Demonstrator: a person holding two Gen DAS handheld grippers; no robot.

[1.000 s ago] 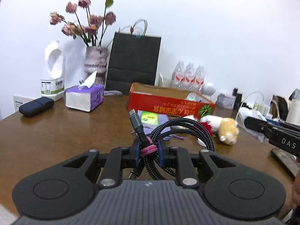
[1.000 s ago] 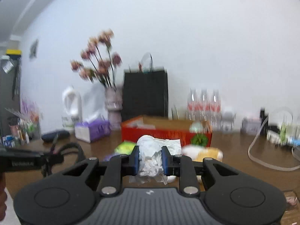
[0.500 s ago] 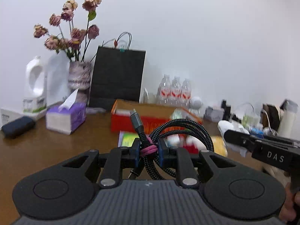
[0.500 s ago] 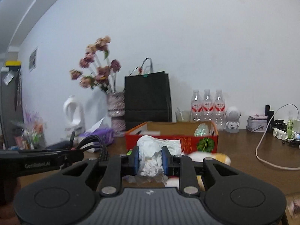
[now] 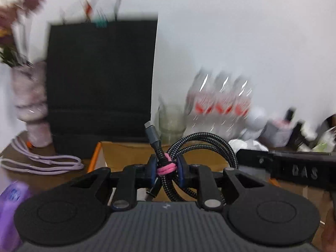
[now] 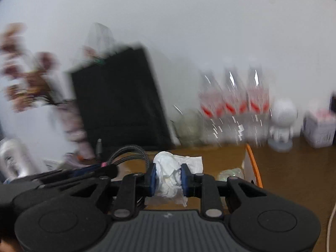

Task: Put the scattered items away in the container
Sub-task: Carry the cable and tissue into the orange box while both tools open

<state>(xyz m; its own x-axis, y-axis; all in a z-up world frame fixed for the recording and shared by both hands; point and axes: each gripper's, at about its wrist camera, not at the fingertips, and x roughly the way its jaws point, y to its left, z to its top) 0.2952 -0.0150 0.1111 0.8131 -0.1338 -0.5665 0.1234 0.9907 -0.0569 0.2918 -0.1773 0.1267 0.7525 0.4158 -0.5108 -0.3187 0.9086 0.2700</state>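
Observation:
My left gripper [image 5: 167, 169] is shut on a coiled black braided cable [image 5: 201, 145] tied with a pink band, held over the open orange cardboard box [image 5: 126, 157]. My right gripper [image 6: 169, 176] is shut on a crumpled white tissue [image 6: 174, 168], also over the box [image 6: 251, 163]. In the left wrist view the right gripper's body [image 5: 294, 166] shows at right with the tissue [image 5: 247, 145]. In the right wrist view the left gripper's body and the cable [image 6: 130, 151] show at left. Both views are blurred.
Behind the box stand a black paper bag [image 5: 100, 84], a vase of dried flowers [image 5: 31, 105], a glass jar [image 5: 172, 121] and three water bottles [image 6: 233, 105]. A purple cord [image 5: 42, 161] and purple tissue pack [image 5: 12, 195] lie left. A white figurine [image 6: 282, 121] stands right.
Both grippers have moved forward over the box with their loads still held. The bag and bottles look much larger and nearer. The plush toy and table front have left view.

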